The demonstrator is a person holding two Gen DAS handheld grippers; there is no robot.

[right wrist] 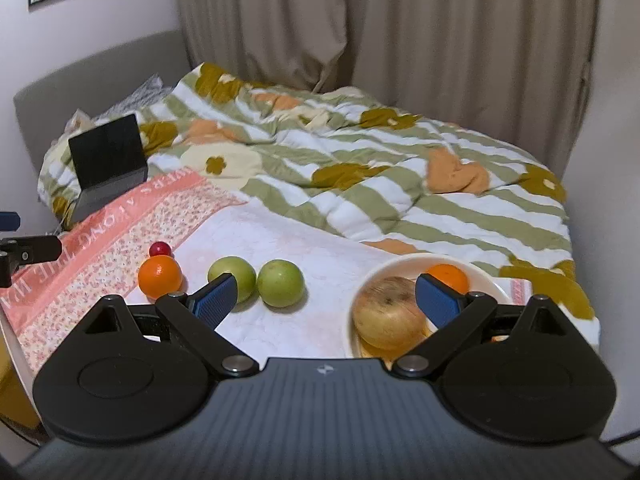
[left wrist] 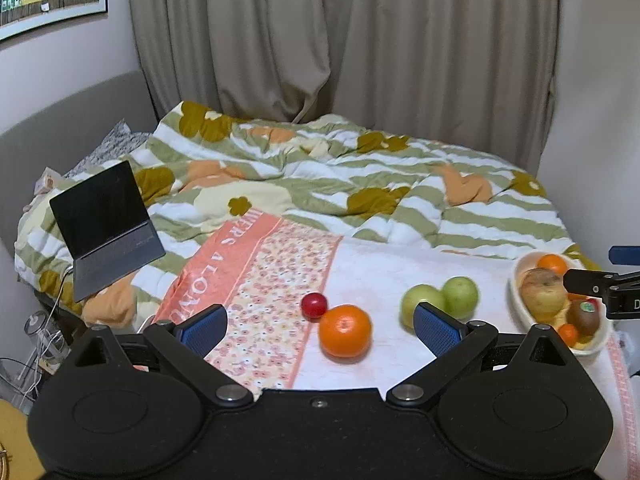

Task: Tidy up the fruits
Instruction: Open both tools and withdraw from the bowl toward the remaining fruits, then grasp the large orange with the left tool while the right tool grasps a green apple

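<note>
Step in hand, by judgement: gathering loose fruit into the bowl; four pieces remain out. Left to right on the white and pink floral cloth [left wrist: 280,264]: small red round fruit [left wrist: 314,305] touching the large orange citrus [left wrist: 345,331], then two green apples [left wrist: 440,300] side by side, then the cream oval ceramic bowl [left wrist: 516,280], already holding several fruits.

Left gripper [left wrist: 320,326] released, empty, jaws framing the orange. Right gripper [right wrist: 326,300] released, empty, near the bowl.

Next move likely calls for closing on the orange. Open cloth surrounds the orange in front and to its right; the bowl sits near the cloth's right edge.
</note>
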